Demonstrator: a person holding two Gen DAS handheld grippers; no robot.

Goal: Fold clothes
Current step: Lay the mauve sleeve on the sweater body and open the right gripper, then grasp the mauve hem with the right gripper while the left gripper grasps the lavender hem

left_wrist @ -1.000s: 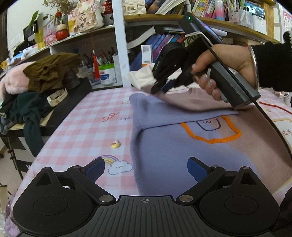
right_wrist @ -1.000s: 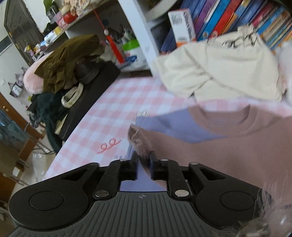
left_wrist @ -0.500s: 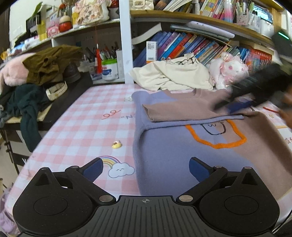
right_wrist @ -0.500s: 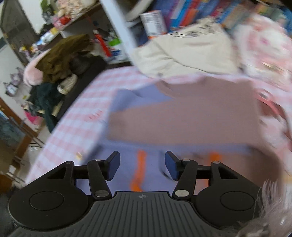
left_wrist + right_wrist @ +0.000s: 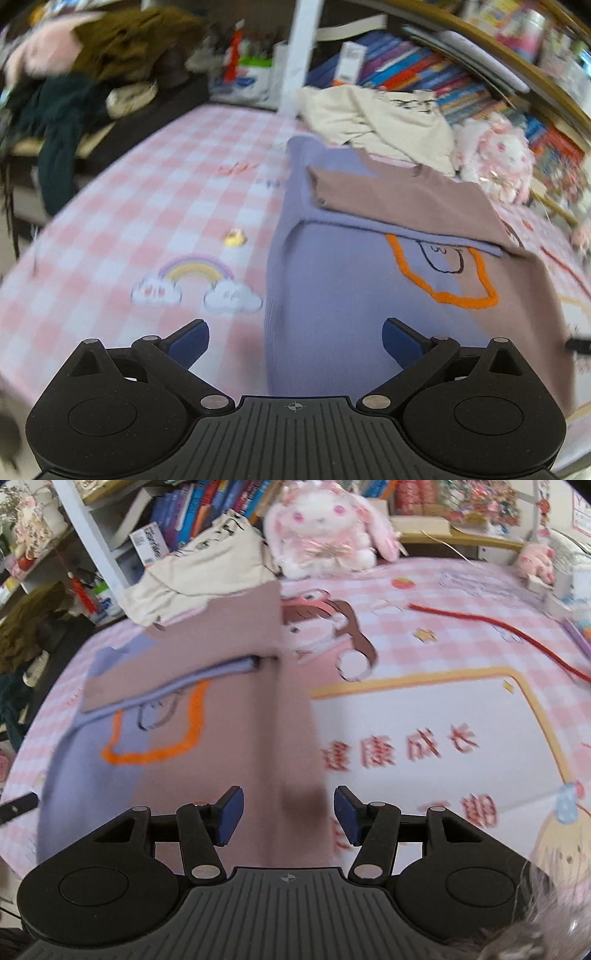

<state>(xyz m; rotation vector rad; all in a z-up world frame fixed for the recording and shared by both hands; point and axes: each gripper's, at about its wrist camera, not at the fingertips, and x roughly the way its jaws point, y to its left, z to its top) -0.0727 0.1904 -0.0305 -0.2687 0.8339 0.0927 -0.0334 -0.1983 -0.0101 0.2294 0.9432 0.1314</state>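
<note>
Sweater [image 5: 343, 291] flat between cream garment [image 5: 380, 118], plush rabbit [image 5: 325, 524]; both hand-held grippers apart, empty.

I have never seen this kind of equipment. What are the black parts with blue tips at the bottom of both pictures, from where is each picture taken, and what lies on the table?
There is no robot here. A person holds a two-finger tool in each hand, and each tool carries a wide-angle camera looking forward along its fingers. So one picture is from the left gripper and the other from the right gripper; the black arms with blue pads are their fingers.

On the pink checked tablecloth lies a sweater, lilac on one side and brownish-pink on the other, with an orange outline. One sleeve is already folded across its chest. Behind it lie a cream garment and a plush rabbit, below shelves of books.

Both grippers are open and hold nothing. The right one's jaws have just been opening, with nothing between them.
</note>
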